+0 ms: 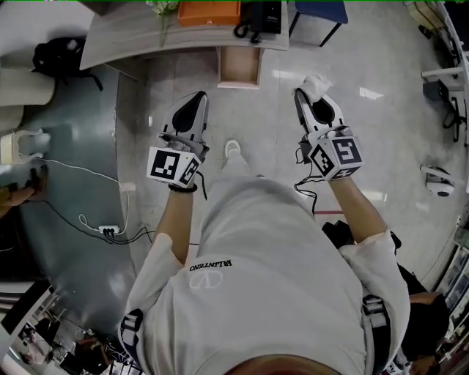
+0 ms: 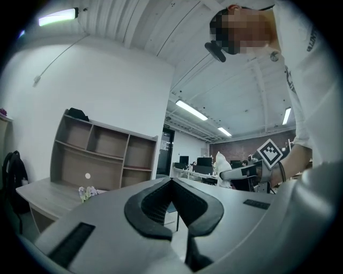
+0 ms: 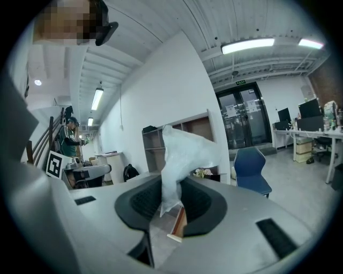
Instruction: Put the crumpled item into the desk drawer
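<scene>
The crumpled item (image 1: 316, 86) is a white wad of thin paper or plastic, pinched at the tip of my right gripper (image 1: 304, 94), which is shut on it. In the right gripper view the wad (image 3: 185, 155) stands up from between the pads of that gripper (image 3: 170, 184). Ahead and between both grippers, the desk (image 1: 132, 40) has its wooden drawer (image 1: 239, 67) pulled open over the floor. My left gripper (image 1: 200, 97) is held level to the left of the drawer. Its jaws (image 2: 171, 181) meet at the tips with nothing between them.
On the desk are an orange box (image 1: 209, 12) and a black telephone (image 1: 258, 18). A blue chair (image 1: 320, 11) stands right of the desk. A black backpack (image 1: 62, 55) and a power strip with cables (image 1: 108, 229) lie at the left. An open shelf unit (image 2: 102, 155) stands behind the desk.
</scene>
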Tool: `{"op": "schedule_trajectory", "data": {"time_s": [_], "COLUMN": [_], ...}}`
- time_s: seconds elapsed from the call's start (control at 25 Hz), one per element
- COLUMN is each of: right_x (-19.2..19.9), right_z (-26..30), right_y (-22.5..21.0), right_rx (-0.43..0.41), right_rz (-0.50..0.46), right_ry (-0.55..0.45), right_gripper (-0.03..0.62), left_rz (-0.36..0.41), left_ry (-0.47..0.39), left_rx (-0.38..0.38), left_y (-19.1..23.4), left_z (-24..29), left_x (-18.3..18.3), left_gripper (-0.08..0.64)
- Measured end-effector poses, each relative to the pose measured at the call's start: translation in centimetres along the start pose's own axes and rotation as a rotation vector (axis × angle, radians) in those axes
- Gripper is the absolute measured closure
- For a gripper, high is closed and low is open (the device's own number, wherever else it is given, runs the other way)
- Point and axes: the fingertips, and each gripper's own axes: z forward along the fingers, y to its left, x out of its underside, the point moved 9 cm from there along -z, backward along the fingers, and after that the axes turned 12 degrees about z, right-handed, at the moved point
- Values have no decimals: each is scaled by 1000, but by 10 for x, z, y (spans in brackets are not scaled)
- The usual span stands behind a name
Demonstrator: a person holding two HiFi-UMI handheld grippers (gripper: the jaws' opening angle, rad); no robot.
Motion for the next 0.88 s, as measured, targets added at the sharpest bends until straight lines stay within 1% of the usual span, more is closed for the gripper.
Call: {"op": "schedule_trajectory", "data": {"time_s": [0.16, 0.44, 0.68, 0.88], "right_x": [1, 23, 35, 40], "right_z": [44, 99, 130, 153], "right_y": [5, 13, 10, -1], "right_rx": [5, 18, 10, 9], "right_rz": [-10, -69, -63, -43], "right_ry": [26, 78, 115, 131], "right_gripper": [502, 502, 502, 502], "left_rz": [-10, -41, -81, -118], "left_ry": [8, 16, 50, 102], "left_rx": [22, 75, 93, 62], "left_y": [30, 62, 67, 69], "left_z": [25, 52, 76, 99], "left_x": [14, 37, 64, 90], "left_gripper": [558, 558, 558, 558]}}
